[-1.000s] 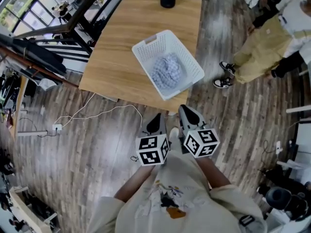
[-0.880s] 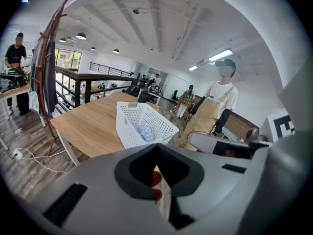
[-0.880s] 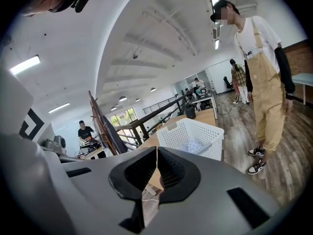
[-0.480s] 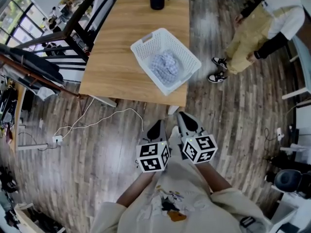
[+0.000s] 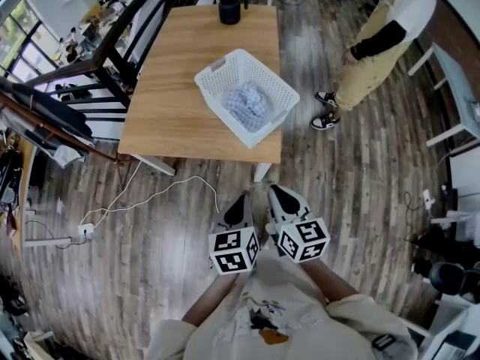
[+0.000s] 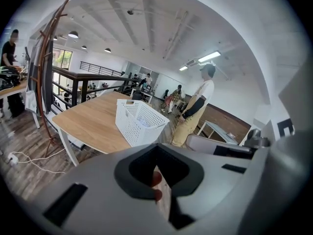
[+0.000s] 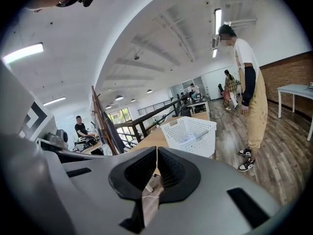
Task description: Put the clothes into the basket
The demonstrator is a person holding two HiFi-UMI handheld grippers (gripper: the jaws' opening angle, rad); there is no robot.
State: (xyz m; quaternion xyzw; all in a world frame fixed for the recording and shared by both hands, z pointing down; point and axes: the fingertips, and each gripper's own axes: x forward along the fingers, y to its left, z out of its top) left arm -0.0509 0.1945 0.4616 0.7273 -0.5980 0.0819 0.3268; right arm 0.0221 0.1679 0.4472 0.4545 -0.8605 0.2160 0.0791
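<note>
While held side by side near the chest, left claw (image 5: 240, 201) and right claw (image 5: 279, 195) each sit closed.

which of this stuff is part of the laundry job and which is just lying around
Job: white perforated plastic basket; blue-and-white checked cloth inside it; wooden table it stands on; left gripper and right gripper, both shut and empty.
Just there: black cylindrical container at the table's far edge; white cable on the floor; person in tan overalls.
</note>
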